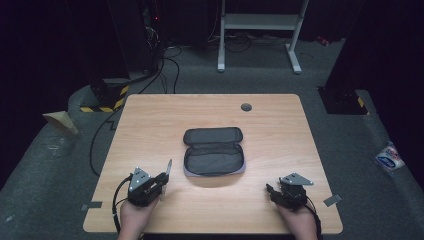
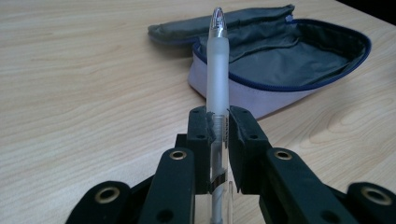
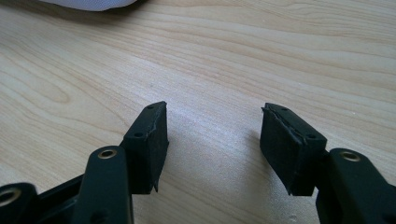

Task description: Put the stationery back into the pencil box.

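Observation:
A frosted clear pen (image 2: 217, 70) stands out from my left gripper (image 2: 218, 122), whose jaws are shut on its barrel. In the high view that left gripper (image 1: 161, 181) sits at the table's front left with the pen (image 1: 168, 170) slanting up toward the pencil case. The grey zip pencil case (image 1: 213, 151) lies unzipped and spread flat at the table's middle, and the same case (image 2: 289, 60) shows its grey lining and blue zip edge beyond the pen. My right gripper (image 3: 213, 140) stands open over bare wood at the front right (image 1: 270, 190), nothing between its jaws.
The wooden table (image 1: 150, 120) has a round grey cable cap (image 1: 246, 107) near its back edge. A white corner of the pencil case (image 3: 88, 3) shows at the top of the right gripper view. Cables and a white frame stand on the floor behind.

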Demonstrator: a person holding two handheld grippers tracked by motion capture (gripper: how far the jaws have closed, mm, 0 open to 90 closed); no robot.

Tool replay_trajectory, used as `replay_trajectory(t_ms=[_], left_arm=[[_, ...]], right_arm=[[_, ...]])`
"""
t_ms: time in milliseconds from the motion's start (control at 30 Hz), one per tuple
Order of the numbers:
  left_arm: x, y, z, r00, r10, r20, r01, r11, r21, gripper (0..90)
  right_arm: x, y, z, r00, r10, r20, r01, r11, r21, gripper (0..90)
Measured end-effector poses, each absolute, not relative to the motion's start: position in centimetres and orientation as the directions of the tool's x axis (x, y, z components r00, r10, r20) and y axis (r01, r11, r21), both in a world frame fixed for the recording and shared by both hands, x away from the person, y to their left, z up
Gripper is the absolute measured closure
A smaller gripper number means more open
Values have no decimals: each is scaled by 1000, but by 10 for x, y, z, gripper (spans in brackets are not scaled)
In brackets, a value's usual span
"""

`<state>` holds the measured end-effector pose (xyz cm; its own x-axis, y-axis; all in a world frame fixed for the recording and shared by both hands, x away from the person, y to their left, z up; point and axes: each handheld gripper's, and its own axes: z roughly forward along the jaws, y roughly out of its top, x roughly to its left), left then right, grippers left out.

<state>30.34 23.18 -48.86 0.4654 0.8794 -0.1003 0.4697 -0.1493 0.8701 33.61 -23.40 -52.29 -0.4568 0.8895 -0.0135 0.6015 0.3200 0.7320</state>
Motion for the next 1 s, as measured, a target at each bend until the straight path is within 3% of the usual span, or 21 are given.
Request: replay_trajectory(t_ms=[1000], left_arm=[[307, 225, -456, 510, 859, -42, 355, -166, 920, 792]], right_arm=[[336, -233, -523, -463, 886, -15, 598, 325, 732, 415]])
